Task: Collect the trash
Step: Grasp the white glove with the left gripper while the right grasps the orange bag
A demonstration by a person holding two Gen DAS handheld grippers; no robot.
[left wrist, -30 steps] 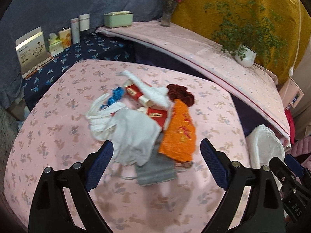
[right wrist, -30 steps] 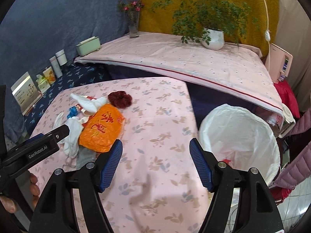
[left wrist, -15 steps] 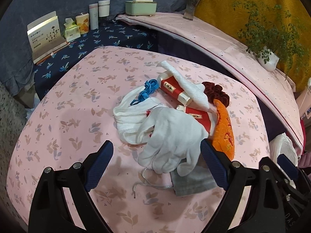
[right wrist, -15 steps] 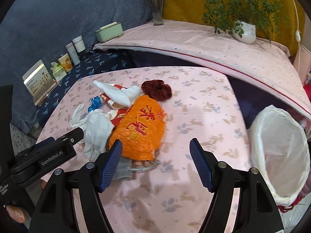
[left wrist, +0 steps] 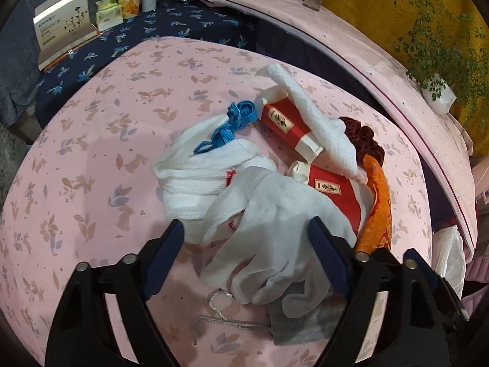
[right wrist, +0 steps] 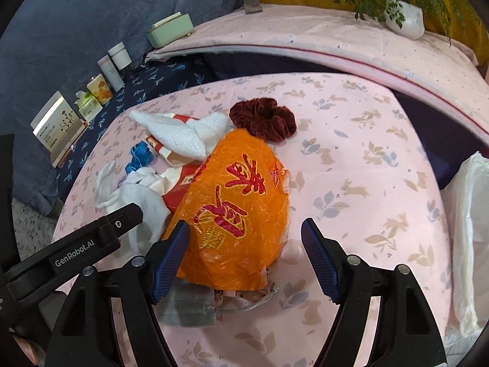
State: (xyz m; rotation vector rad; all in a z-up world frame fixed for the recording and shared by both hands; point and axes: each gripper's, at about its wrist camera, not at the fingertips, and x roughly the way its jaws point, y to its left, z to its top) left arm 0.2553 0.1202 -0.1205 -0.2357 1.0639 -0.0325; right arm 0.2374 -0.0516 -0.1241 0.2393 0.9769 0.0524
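- One heap of trash lies mid-frame on the pink, leaf-printed counter (left wrist: 91, 183) in both wrist views.
- In the left wrist view a white glove (left wrist: 275, 214) tops the heap at lower centre, draped over a folded white cloth (left wrist: 189, 177) and a grey pouch (left wrist: 302, 327) with a cord.
- A blue band (left wrist: 232, 122) lies on the cloth's upper edge; two red-and-white boxes (left wrist: 287, 122) sit right of it, a white towel (left wrist: 318, 125) across them.
- A dark red scrunchie (right wrist: 262, 119) sits at the heap's upper edge, touching the orange plastic bag (right wrist: 238, 208) that fills the centre of the right wrist view.
- The left claw (left wrist: 244, 260) is closing, its jaws on either side of the glove; its pads do not press on it yet.
- The right claw (right wrist: 244, 257) stands wide apart, holding nothing, straddling the near end of the orange bag, with the left pad just beside it.
- A white-lined bin (right wrist: 467, 244) stands at the right edge, off the counter.
- Boxes and jars (right wrist: 101, 88) line the dark blue surface at upper left; a potted plant (right wrist: 403, 18) is at upper right.
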